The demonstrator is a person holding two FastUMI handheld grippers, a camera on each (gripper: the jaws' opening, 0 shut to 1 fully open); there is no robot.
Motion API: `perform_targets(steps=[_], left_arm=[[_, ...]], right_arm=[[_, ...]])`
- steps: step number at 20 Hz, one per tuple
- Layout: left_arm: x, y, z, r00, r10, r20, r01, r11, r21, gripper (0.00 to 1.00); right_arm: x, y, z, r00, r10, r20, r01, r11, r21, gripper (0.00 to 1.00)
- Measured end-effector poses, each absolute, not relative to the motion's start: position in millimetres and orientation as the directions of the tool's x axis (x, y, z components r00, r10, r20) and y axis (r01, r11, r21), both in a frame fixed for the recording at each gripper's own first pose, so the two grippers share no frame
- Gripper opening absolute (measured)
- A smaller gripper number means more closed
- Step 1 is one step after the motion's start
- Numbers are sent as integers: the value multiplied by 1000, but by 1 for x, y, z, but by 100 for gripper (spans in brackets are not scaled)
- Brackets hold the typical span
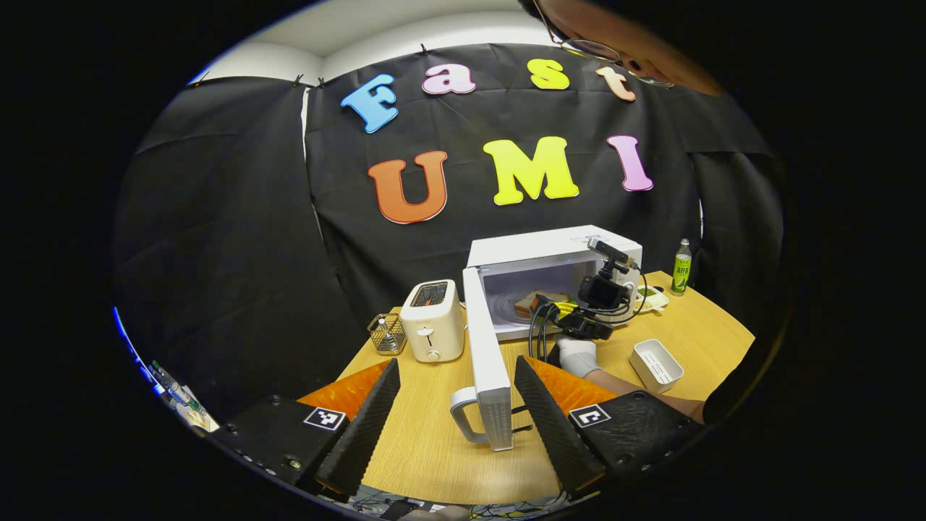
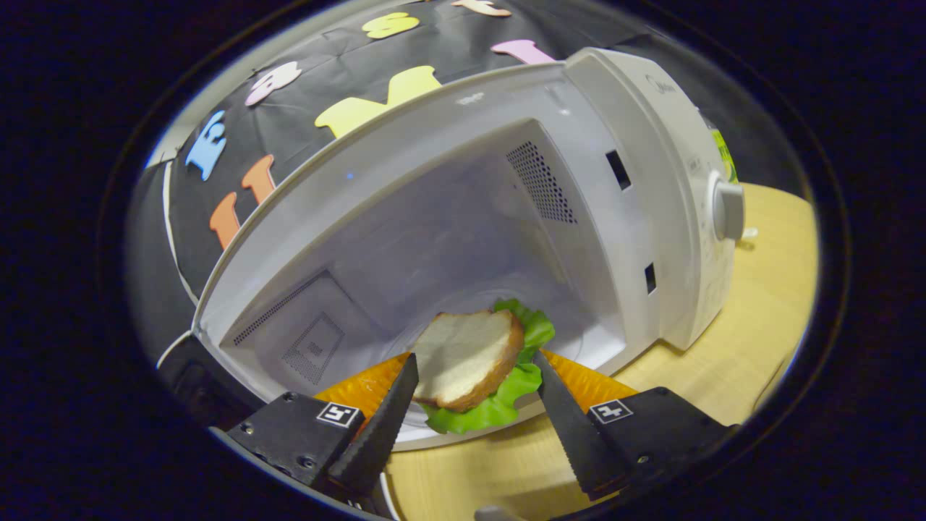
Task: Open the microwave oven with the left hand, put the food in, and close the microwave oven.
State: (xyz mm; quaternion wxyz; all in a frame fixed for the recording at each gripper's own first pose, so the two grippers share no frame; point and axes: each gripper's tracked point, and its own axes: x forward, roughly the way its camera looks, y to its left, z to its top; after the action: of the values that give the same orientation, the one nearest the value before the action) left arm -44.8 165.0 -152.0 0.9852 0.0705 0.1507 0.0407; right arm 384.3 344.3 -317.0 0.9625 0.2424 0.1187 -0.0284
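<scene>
The white box-shaped microwave oven (image 1: 553, 278) stands on the light wooden counter (image 1: 434, 449) with its white door (image 1: 486, 362) swung fully open toward the left gripper view's camera. The door's curved white handle (image 1: 466, 416) sits between the fingers of the left tongs (image 1: 463, 405), which are spread wide and touch neither door nor handle.

Inside the cavity lies the food: a sandwich of pale bread and green lettuce (image 2: 481, 365), resting near the front edge of the chamber floor. The right tongs (image 2: 474, 398) flank the sandwich on both sides; whether the fingers press on it cannot be told. In the left gripper view the right tongs (image 1: 582, 318) appear at the oven mouth, held by a white-gloved hand (image 1: 576, 354).

Left of the oven stands a cream two-slot toaster (image 1: 432, 320), with a small wire mesh basket (image 1: 387, 333) beside it. A white rectangular tray (image 1: 656, 364) lies on the counter right of the gloved hand, and a green bottle (image 1: 681, 268) stands near the counter's far right edge.
</scene>
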Motion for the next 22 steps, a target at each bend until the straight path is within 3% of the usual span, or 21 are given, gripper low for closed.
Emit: perform_targets(steps=[1, 3, 4, 5, 7, 8, 9, 10, 11, 12, 13, 16, 17, 18, 19, 20, 21, 22], left_arm=[[-45, 167, -152, 952, 101, -289, -59, 987, 150, 96], [-43, 170, -148, 954, 103, -281, -63, 987, 150, 96], [-42, 172, -146, 954, 105, -280, -64, 987, 150, 96], [-43, 173, -145, 955, 106, -277, -66, 986, 151, 96], [-42, 175, -141, 958, 109, -267, -70, 986, 150, 96], [-42, 177, -140, 959, 110, -261, -73, 986, 149, 96], [-42, 179, -138, 960, 110, -258, -74, 987, 145, 96], [-43, 180, -136, 961, 109, -253, -74, 987, 144, 96], [-43, 181, -133, 963, 110, -246, -77, 987, 141, 96], [-42, 182, -129, 965, 109, -240, -77, 988, 137, 96], [-42, 180, -124, 968, 104, -229, -75, 988, 132, 96], [-40, 179, -119, 972, 95, -213, -69, 989, 128, 96], [-38, 178, -116, 975, 91, -204, -67, 990, 126, 96], [-37, 178, -113, 976, 90, -196, -66, 990, 125, 96], [-36, 178, -115, 978, 89, -191, -66, 990, 123, 96], [-39, 178, -115, 978, 85, -189, -63, 991, 120, 96], [-37, 178, -115, 980, 82, -182, -61, 991, 120, 96], [-37, 177, -115, 980, 80, -180, -59, 991, 117, 96]], right_arm=[[381, 336, -315, 971, -17, -239, 115, 908, 403, 100], [375, 330, -307, 975, -5, -224, 93, 918, 386, 100], [370, 330, -301, 976, 14, -215, 71, 922, 381, 91], [363, 327, -297, 976, 25, -216, 56, 931, 362, 90], [352, 326, -281, 978, 49, -201, 20, 946, 324, 91], [344, 325, -269, 979, 67, -193, -2, 947, 320, 100], [333, 323, -260, 978, 87, -190, -21, 946, 323, 91], [323, 322, -247, 977, 113, -183, -49, 945, 324, 91], [313, 321, -235, 973, 140, -182, -77, 946, 316, 100], [302, 316, -220, 971, 157, -179, -99, 950, 295, 91], [292, 308, -206, 969, 172, -176, -121, 955, 270, 90], [255, 271, -165, 967, 197, -160, -160, 963, 219, 91], [241, 255, -154, 969, 190, -159, -157, 968, 198, 100], [227, 239, -142, 970, 182, -159, -154, 973, 174, 100], [214, 224, -129, 973, 177, -145, -155, 976, 155, 91], [200, 210, -119, 975, 167, -148, -148, 980, 132, 100], [188, 196, -109, 977, 155, -145, -139, 984, 115, 100], [176, 184, -99, 978, 150, -148, -135, 985, 107, 90]])
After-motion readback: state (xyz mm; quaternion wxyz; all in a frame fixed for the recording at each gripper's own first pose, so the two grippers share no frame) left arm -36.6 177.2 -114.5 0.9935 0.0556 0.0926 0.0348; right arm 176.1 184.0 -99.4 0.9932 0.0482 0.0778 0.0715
